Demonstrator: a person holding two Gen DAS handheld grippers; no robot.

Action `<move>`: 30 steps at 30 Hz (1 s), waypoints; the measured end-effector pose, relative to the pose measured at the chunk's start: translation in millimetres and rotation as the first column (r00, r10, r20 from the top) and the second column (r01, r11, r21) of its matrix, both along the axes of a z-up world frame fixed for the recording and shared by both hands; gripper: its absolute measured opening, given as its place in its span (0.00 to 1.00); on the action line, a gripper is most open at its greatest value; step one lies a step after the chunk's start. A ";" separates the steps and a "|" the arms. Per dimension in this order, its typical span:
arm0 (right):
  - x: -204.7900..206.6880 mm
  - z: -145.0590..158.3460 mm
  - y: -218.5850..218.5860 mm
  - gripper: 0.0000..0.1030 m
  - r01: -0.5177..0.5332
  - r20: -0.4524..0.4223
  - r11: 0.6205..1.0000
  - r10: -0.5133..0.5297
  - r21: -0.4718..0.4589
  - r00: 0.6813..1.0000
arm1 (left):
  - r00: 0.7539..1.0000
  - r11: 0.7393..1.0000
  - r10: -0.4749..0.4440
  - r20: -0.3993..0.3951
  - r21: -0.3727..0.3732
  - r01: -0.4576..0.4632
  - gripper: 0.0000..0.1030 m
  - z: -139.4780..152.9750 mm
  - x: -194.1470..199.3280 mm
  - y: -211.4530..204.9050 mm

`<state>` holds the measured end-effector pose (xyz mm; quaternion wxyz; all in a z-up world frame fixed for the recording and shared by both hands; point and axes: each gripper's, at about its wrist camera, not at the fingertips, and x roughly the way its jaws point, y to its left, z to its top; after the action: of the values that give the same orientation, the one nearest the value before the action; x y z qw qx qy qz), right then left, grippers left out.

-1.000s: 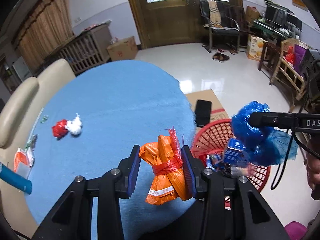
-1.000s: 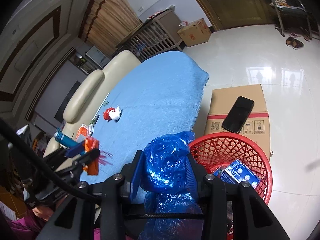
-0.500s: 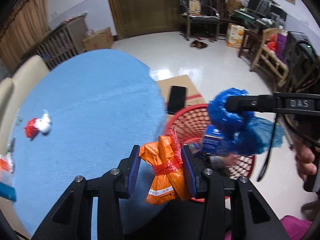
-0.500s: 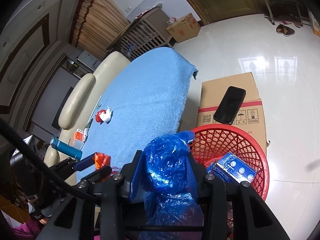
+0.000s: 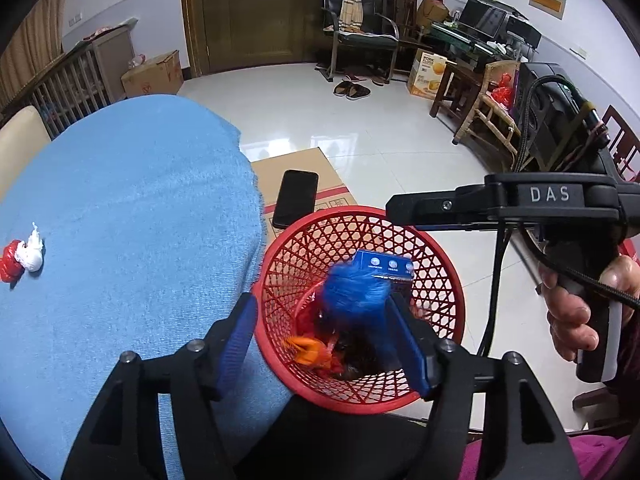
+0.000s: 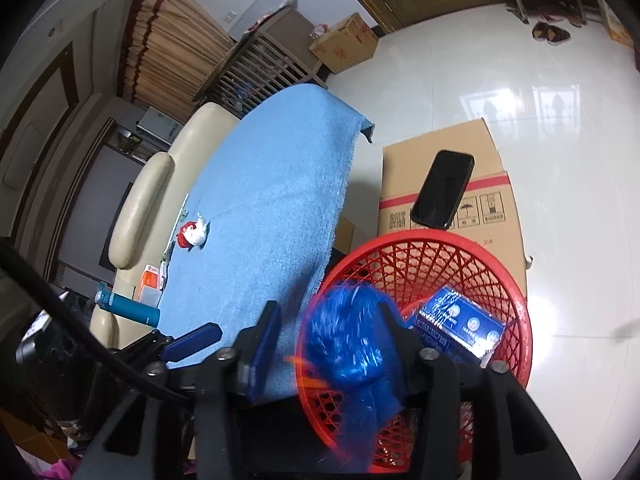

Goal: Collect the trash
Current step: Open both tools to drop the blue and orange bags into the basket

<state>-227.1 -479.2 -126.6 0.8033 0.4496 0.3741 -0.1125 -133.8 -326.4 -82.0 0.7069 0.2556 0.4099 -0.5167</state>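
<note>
The crumpled blue plastic bag is dropping, blurred, between the right gripper's spread jaws into the red mesh basket directly below. The left gripper is gaping empty above the orange wrapper, hovering there to let go cleanly.

Blue-cloth table: red-white wad on it. Floor: red basket, cardboard box.

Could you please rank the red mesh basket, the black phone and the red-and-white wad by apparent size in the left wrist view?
1. Red mesh basket
2. Black phone
3. Red-and-white crumpled wad on the blue cloth

The basket is nearest the camera, which exaggerates it.
</note>
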 end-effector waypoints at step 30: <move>45.0 46.3 54.5 0.58 -0.081 0.079 0.989 0.092 -0.123 0.993 | 0.850 0.917 0.394 0.349 -0.089 -0.389 0.66 55.7 54.5 108.2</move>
<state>-182.2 -424.8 -80.3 0.8480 0.3886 0.3514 -0.0805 -79.4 -218.3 -26.2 0.8619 0.2518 0.3130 -0.3093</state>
